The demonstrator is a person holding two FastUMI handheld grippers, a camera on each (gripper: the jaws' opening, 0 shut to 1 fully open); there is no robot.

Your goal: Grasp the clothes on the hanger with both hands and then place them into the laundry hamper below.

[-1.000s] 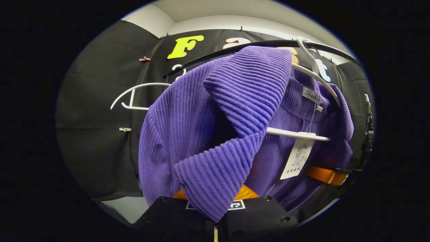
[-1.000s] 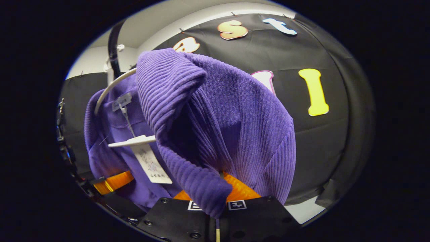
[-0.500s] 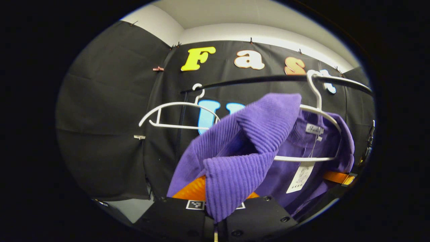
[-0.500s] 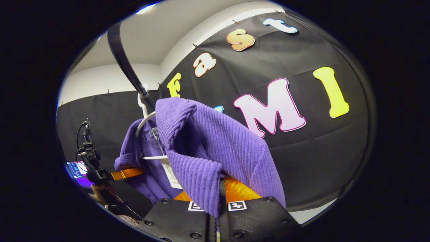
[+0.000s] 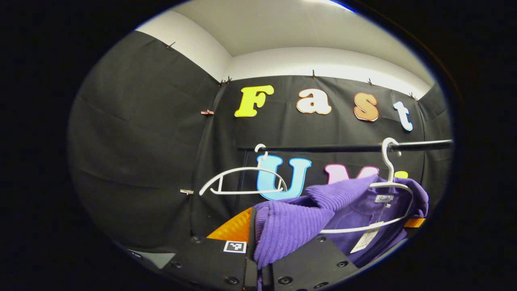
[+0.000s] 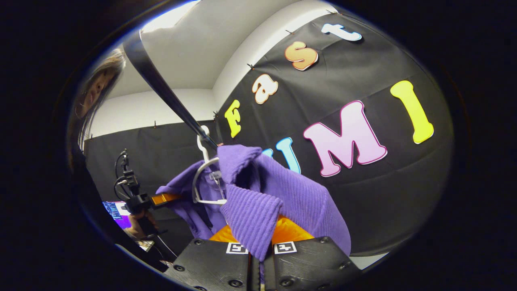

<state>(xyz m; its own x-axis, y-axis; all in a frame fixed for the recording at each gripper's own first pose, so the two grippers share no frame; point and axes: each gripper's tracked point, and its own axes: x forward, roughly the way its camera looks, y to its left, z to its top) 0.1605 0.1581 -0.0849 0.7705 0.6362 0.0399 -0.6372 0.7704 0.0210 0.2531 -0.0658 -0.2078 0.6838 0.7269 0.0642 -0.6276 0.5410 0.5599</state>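
Observation:
The purple ribbed garment [image 5: 291, 226] still drapes over a white hanger [image 5: 394, 190] on the black rail [image 5: 343, 148], low at the right in the left gripper view. My left gripper [image 5: 258, 246] is shut on a fold of its shoulder, with cloth covering one orange finger [image 5: 232, 230]. In the right gripper view my right gripper [image 6: 258, 242] is shut on the other shoulder of the garment [image 6: 291, 198], which stretches back to the hanger [image 6: 202, 178] under the rail [image 6: 161, 85]. Farther off, the left gripper [image 6: 161, 198] shows with a hand.
An empty white hanger [image 5: 242, 182] hangs on the rail left of the garment. A paper tag [image 5: 365, 240] dangles from the collar. A person's head [image 6: 97, 85] is at the upper left of the right gripper view, and a lit screen [image 6: 115, 210] is low on the left.
Both grippers have drawn back and down from the rail with the garment's shoulders in them. The hanger and rail now look smaller and farther off.

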